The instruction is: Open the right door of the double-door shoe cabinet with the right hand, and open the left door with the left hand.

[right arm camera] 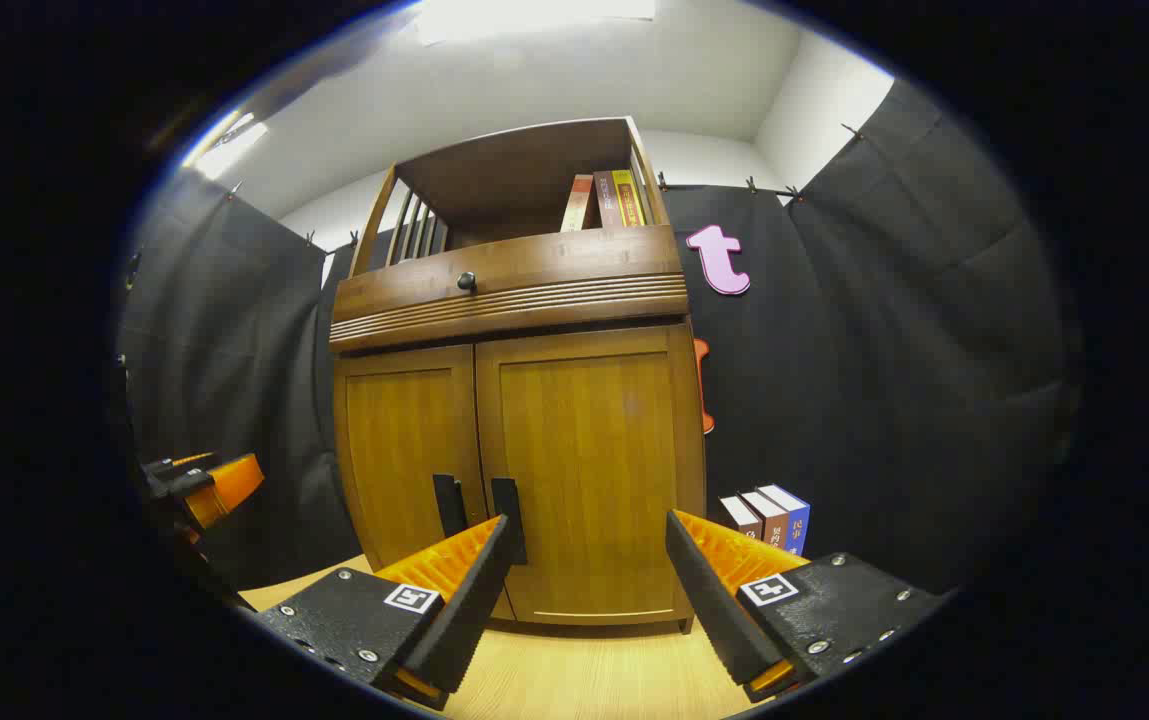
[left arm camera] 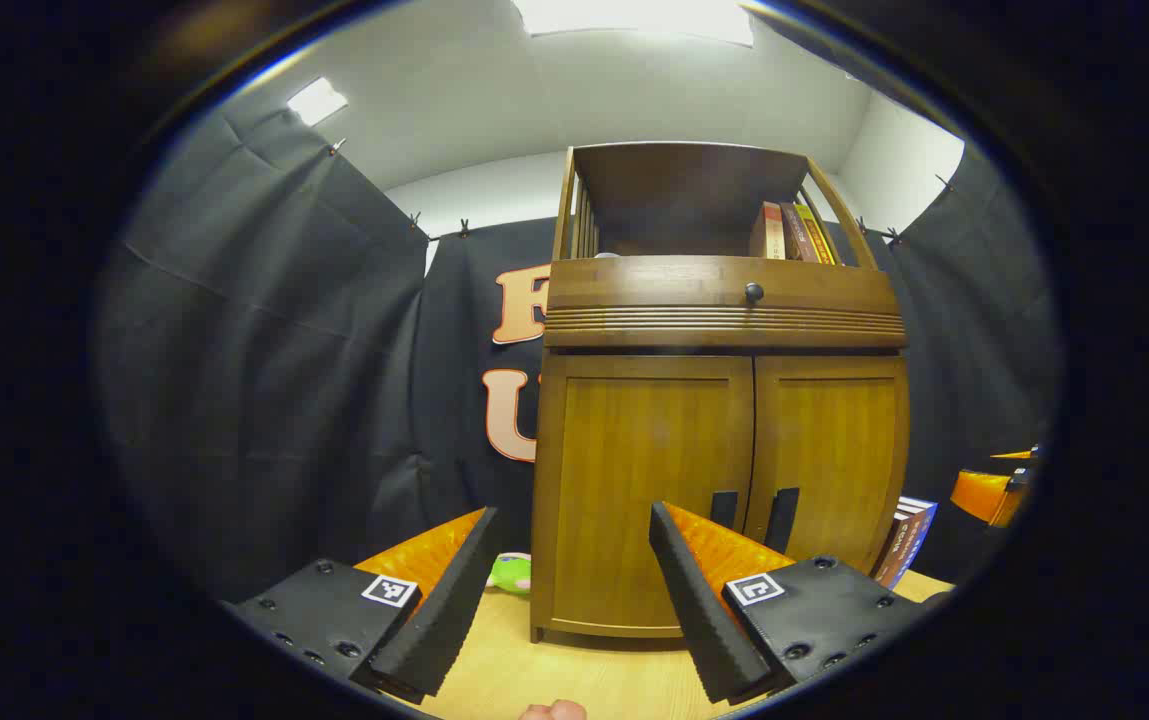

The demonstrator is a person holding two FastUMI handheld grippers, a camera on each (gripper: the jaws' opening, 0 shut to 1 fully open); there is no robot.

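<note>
Fingers (right arm camera: 704, 590) of both grippers spread wide (holding nothing), cabinet (right arm camera: 534, 450) doors closed.

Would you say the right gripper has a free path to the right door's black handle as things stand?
Probably yes. The right gripper is open and faces the closed cabinet, and nothing lies between its fingers and the right door's handle, which stands just above its left finger.

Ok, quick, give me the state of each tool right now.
Left tool: open, holding nothing, in front of the left door.
Right tool: open, holding nothing, in front of the right door.
</note>
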